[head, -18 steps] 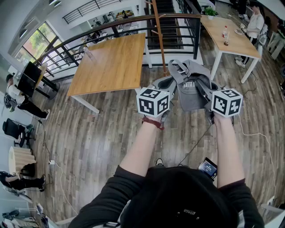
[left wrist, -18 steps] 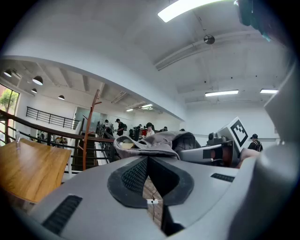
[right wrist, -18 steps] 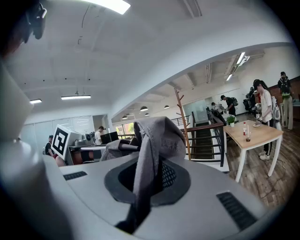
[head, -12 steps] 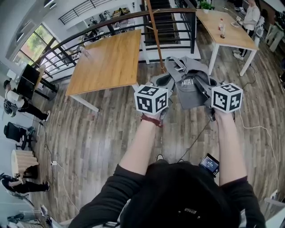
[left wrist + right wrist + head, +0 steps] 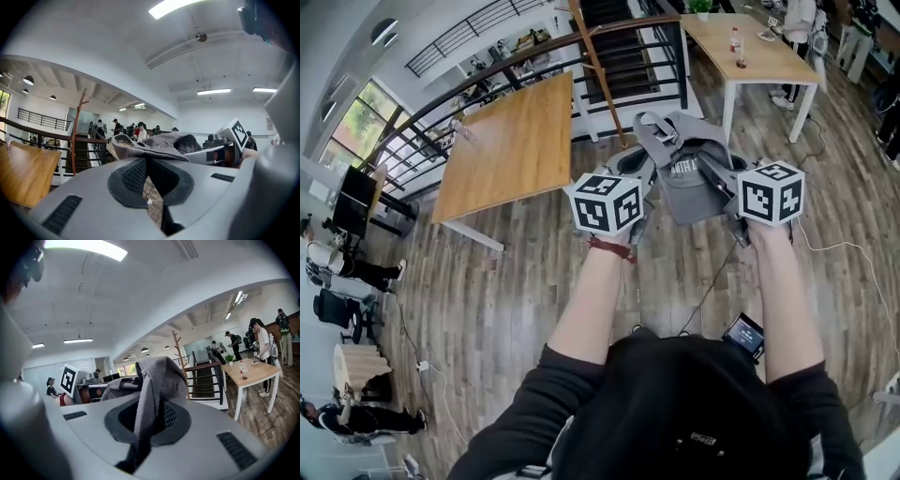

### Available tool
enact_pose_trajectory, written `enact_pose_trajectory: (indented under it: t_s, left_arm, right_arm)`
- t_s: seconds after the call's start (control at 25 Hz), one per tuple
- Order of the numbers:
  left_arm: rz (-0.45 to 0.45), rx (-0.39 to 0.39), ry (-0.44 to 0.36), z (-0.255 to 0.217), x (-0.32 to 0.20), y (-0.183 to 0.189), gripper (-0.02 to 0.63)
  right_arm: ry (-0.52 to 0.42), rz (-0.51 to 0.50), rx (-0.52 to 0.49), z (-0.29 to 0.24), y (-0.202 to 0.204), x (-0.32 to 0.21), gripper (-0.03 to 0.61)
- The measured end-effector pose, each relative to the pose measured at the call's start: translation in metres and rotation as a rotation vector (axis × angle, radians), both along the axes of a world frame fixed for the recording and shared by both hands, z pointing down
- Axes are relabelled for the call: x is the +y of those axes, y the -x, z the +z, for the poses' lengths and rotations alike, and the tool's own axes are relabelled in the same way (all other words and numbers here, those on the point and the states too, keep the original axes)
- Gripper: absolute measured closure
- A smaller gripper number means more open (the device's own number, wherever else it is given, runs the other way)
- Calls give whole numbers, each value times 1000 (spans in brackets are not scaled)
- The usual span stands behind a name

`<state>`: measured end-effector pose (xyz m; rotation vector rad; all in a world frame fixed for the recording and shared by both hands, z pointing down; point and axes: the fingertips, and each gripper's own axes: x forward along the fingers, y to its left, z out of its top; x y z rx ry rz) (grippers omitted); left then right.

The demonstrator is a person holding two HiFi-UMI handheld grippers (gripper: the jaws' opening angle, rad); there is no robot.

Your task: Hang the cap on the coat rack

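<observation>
Cap (image 5: 689, 183), grey soft fabric with pale lettering, is hanging crumpled above the wood floor (image 5: 506, 300). Left gripper (image 5: 146, 161) is pinching its edge at the jaw tips; right gripper (image 5: 149, 413) is clamping a fold tight.

**Three cameras, one shared middle**

The head view is taken from above the person, steeply down past the arms onto the wooden floor (image 5: 487, 309), at arm's length from the cap (image 5: 689, 183). The left gripper view is taken from the left hand-held gripper (image 5: 147, 160), very close along its jaws and tilted up toward the ceiling. The right gripper view is taken likewise from the right hand-held gripper (image 5: 149, 411). The cap and the coat rack (image 5: 596, 67) are shared by all three views. The bench with a bottle (image 5: 750, 66) is shared by the head and right gripper views.
</observation>
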<state>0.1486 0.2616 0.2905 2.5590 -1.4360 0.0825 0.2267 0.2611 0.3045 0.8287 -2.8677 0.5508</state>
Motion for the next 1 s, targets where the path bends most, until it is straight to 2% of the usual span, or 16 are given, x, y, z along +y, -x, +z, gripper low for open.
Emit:
enact_pose_trajectory:
  t_s: [0.24,0.4,0.52,0.76,1.0]
  left_arm:
    - [36,-19,8,2,-2,-19,616]
    - [21,-105,25,6,-4,-24,617]
    - [43,-78,8,-1,-17,-39,617]
    - [47,-52,8,1,-30,-49,615]
    - [51,-30,12,7,-55,-38,615]
  right_arm:
    - [22,-20,-21,8,-16,4,558]
    - [24,-43,-6,7,-22,-1,558]
    - [14,-37,2,0,-38,-10,558]
    - [20,-29,16,2,-46,-16,558]
    - [27,-23,30,9,-35,-38,558]
